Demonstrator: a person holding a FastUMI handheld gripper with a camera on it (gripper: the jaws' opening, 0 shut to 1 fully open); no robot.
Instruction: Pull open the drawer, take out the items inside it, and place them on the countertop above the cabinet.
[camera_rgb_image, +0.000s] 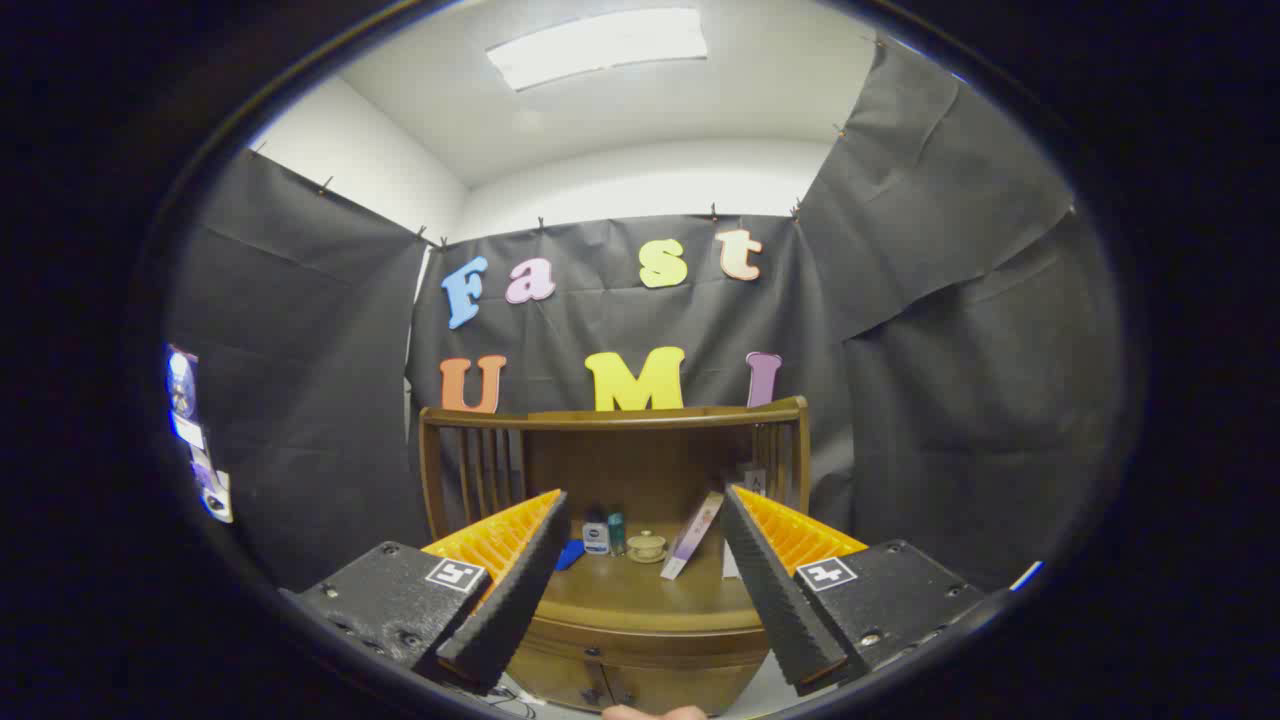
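Note:
A brown wooden cabinet (640, 640) stands ahead of me, beyond my fingers. Its countertop (640, 590) has a railed wooden back and sides (610, 420). The drawer front (600, 660) below the countertop looks closed, seen between and under my fingertips. My gripper (645, 510) is open, held well back from the cabinet, with nothing between its fingers. On the countertop near the back stand a small white bottle (596, 536), a dark green bottle (617, 533), a small cream lidded jar (647, 546), a flat blue object (570, 554) and a leaning pale box (692, 535).
Black cloth walls close in the booth behind and on both sides of the cabinet. A stand with small devices (200, 450) sits at the far left. A bit of a person's hand (655, 712) shows under the gripper. Pale floor lies at the cabinet's base.

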